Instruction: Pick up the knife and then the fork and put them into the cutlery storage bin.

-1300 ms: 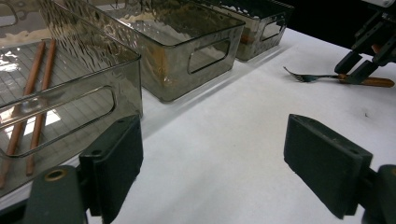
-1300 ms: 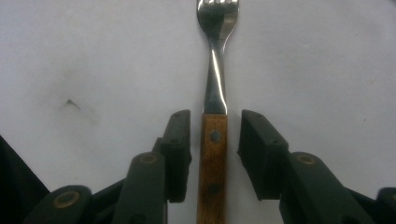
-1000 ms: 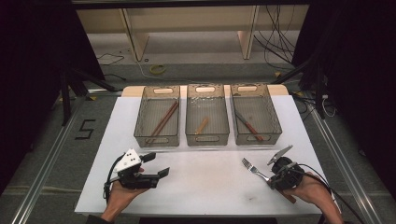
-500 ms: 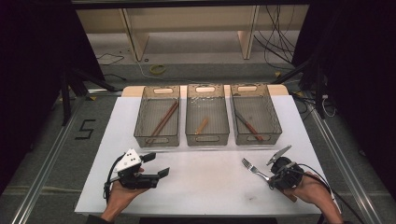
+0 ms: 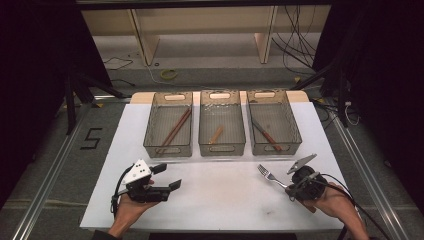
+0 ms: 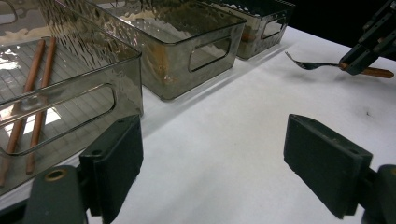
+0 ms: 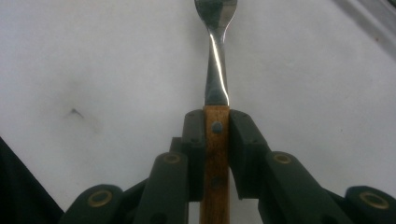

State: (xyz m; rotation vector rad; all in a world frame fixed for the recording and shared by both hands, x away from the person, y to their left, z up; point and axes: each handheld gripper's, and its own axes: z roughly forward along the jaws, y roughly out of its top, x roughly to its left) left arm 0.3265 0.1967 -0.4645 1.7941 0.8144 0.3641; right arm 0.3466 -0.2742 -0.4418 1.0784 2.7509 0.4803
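The fork [image 5: 272, 177] is near the front right corner of the bench [image 5: 225, 200], and the right tool [image 5: 292, 186] has it. In the right gripper view the jaws have just been closing, and now they press on both sides of the brown wooden handle, with the shiny metal end sticking out ahead. The left tool [image 5: 167, 177] sits near the front left corner, wide open, with nothing in it.

Three see-through bins stand along the back edge of the bench. The left bin [image 5: 168, 125] has chopsticks [image 5: 175, 131], the middle bin [image 5: 221, 122] has a small brown stick [image 5: 216, 134], and the right bin [image 5: 273, 122] has a knife [image 5: 266, 134] with a wooden handle.

I think the fork could swing or slip when it is lifted, because the hold is on a thin, smooth handle and the long metal end is heavy. It could also bump a bin wall, or land with the wrong things.
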